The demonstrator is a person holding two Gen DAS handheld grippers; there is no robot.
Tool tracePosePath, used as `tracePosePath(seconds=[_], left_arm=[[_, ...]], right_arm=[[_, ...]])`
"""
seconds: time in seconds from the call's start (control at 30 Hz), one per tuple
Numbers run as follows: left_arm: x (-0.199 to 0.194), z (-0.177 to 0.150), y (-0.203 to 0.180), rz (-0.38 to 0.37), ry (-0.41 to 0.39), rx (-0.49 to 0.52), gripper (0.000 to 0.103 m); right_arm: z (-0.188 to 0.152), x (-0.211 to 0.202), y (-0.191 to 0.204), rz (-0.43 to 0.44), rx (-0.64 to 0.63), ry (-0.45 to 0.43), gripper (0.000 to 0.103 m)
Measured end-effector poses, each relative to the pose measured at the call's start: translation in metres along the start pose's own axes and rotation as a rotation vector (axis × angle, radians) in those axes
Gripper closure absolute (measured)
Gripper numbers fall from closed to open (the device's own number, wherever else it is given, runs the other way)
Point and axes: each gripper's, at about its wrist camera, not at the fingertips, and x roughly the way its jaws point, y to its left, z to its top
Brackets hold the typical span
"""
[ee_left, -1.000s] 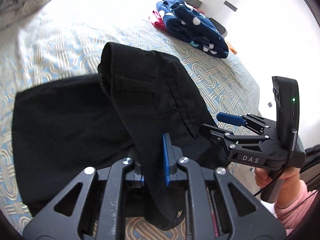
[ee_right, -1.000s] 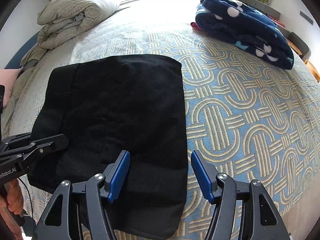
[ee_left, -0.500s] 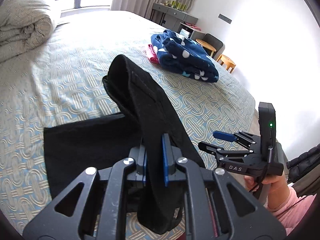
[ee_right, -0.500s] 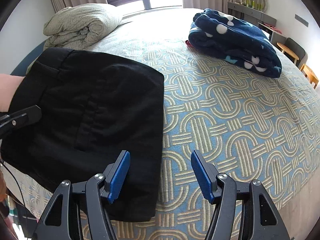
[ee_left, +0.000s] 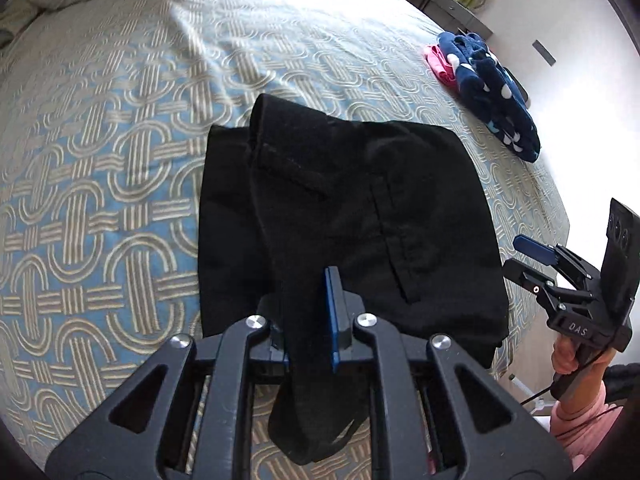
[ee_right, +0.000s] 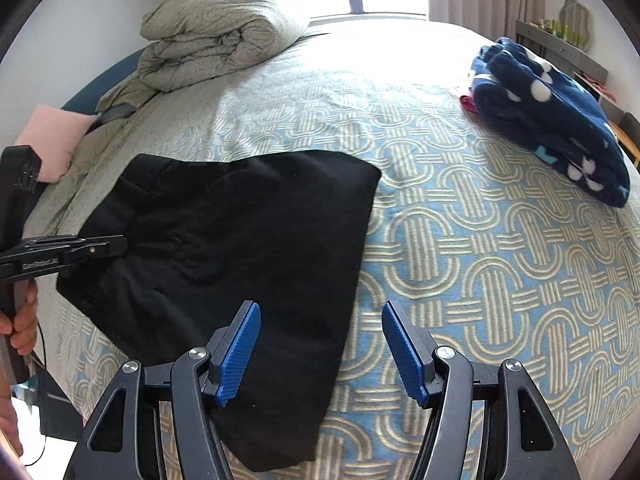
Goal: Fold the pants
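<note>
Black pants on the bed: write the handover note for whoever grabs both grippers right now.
Left gripper: shut on a fold of the black pants, a loose end drooping between the fingers toward the camera.
Right gripper: open, holding nothing, hovering over the near right edge of the pants.
Pants: lying on the patterned bedspread, already doubled into a compact rectangle, pocket side up.
Done: the main fold is laid down.
Left: release the left grip, tuck or flatten the held end, smooth the stack.
Nearby: navy dotted blanket lies apart on the right; rolled duvet at the far end.
</note>
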Motion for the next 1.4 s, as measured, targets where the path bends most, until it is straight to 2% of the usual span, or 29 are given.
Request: tracePosePath(seconds=[0.1,0.17,0.23,0.3,0.37,0.5,0.63,0.7,0.77,0.83,0.87,0.93,0.97,1.0,1.03,1.1,1.17,1.2,1.3,1.4], left_arm=[[0.009,-0.004,0.01,-0.021,0.015,-0.015,0.082],[0.009,-0.005,0.011,0.014,0.019,0.0,0.072],[0.006,-0.007,0.014,0.062,0.014,0.01,0.052],[0.003,-0.009,0.02,0.086,0.001,0.006,0.043],[0.0,-0.01,0.023,0.075,0.0,-0.005,0.043],[-0.006,-0.006,0.015,0.123,-0.014,0.023,0.043],[-0.023,0.009,-0.001,0.178,-0.109,0.088,0.043],[-0.027,0.018,0.0,0.173,-0.125,0.072,0.043],[-0.03,0.024,0.003,0.122,-0.136,0.034,0.043],[-0.025,0.028,0.002,0.094,-0.134,0.026,0.043],[-0.017,0.03,0.001,0.111,-0.121,0.034,0.043],[0.002,0.03,-0.001,0.179,-0.077,0.059,0.043],[0.017,0.03,0.001,0.24,-0.051,0.071,0.043],[0.031,0.029,0.005,0.28,-0.032,0.074,0.039],[0.04,0.029,0.011,0.279,-0.021,0.058,0.035],[0.041,0.03,0.027,0.216,-0.035,-0.043,0.031],[0.039,0.03,0.04,0.151,-0.014,-0.119,0.031],[0.036,0.029,0.043,0.148,-0.012,-0.132,0.031],[0.023,0.023,0.04,0.201,-0.026,-0.105,0.031],[0.011,0.014,0.037,0.205,-0.036,-0.079,0.031]], right_arm=[[0.003,0.012,0.02,0.014,-0.046,0.023,0.038],[0.004,0.018,0.03,0.03,-0.069,0.037,0.038],[0.004,0.027,0.037,0.034,-0.094,0.06,0.038],[0.004,0.038,0.041,0.004,-0.113,0.093,0.038],[0.001,0.046,0.046,-0.019,-0.131,0.111,0.038],[0.01,0.042,0.052,-0.03,-0.164,0.097,0.038],[0.037,0.028,0.051,-0.049,-0.152,0.028,0.038],[0.054,0.029,0.051,-0.024,-0.141,0.002,0.038],[0.069,0.038,0.052,0.022,-0.13,-0.008,0.038],[0.083,0.059,0.053,0.075,-0.115,0.011,0.038],[0.088,0.069,0.053,0.082,-0.108,0.029,0.038],[0.098,0.098,0.047,0.021,-0.083,0.078,0.038],[0.101,0.109,0.043,-0.012,-0.079,0.089,0.038],[0.103,0.121,0.041,-0.043,-0.085,0.089,0.038],[0.106,0.133,0.041,-0.082,-0.113,0.079,0.038],[0.107,0.144,0.046,-0.1,-0.143,0.074,0.037],[0.11,0.143,0.054,-0.123,-0.157,0.074,0.035],[0.11,0.142,0.056,-0.127,-0.164,0.075,0.035],[0.099,0.12,0.049,-0.101,-0.132,0.07,0.035],[0.079,0.081,0.032,-0.03,-0.068,0.037,0.035]])
